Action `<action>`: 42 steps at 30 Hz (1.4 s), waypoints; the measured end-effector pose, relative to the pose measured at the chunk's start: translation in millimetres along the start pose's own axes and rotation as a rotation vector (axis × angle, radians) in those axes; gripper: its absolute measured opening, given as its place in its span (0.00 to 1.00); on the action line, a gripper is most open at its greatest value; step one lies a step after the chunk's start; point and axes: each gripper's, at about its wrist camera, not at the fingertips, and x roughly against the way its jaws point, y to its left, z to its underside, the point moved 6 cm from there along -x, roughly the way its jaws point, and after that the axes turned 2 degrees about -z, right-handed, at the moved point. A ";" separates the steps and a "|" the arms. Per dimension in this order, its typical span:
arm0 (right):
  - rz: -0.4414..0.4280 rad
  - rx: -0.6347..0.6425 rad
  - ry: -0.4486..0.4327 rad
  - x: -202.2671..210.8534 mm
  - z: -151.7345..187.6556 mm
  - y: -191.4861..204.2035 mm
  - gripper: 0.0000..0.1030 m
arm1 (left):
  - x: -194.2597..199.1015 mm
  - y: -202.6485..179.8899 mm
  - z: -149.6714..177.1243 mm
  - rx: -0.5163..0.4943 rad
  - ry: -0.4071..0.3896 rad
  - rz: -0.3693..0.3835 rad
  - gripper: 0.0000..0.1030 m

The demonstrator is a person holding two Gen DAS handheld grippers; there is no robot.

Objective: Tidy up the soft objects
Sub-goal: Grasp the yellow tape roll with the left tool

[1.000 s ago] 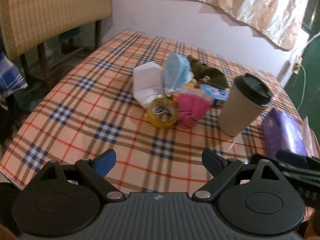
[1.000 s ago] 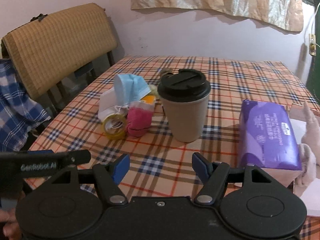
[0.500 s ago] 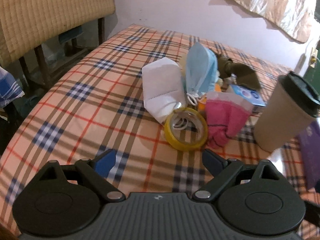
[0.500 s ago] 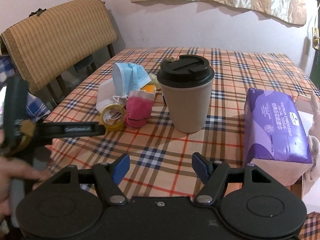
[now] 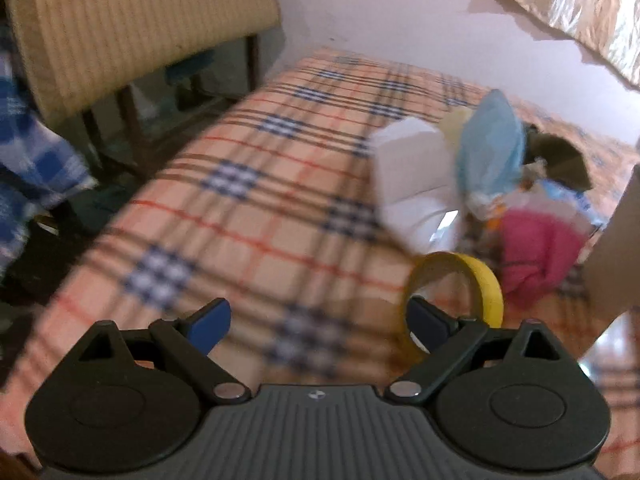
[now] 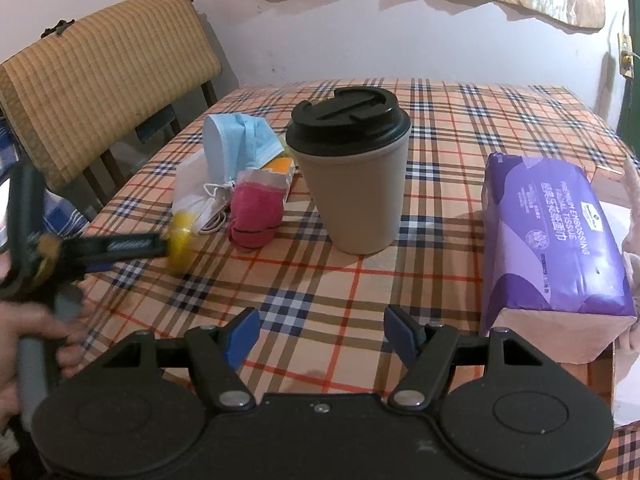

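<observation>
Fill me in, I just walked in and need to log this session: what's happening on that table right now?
A person is working with two handheld grippers over a plaid table. The left gripper, jaws open, is at the yellow tape roll, one finger poking into its ring beside the pile of face masks and pink cloth. The right gripper hangs open, holding nothing, short of the lidded cup and purple tissue pack.

Left wrist view motion-blurred throughout. Paper cup (image 5: 616, 248) cut off by right edge; only its side shows. Yellow tape roll (image 5: 476, 280) partly hidden behind left gripper's right finger (image 5: 428, 320). In right wrist view, left gripper (image 6: 132, 246) smeared; tissue pack (image 6: 548, 240) hides the box beneath.
</observation>
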 end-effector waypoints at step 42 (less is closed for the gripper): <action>0.102 -0.008 -0.081 -102.7 -42.3 72.6 0.79 | 1.6 -7.3 12.0 -0.060 -0.143 0.222 0.60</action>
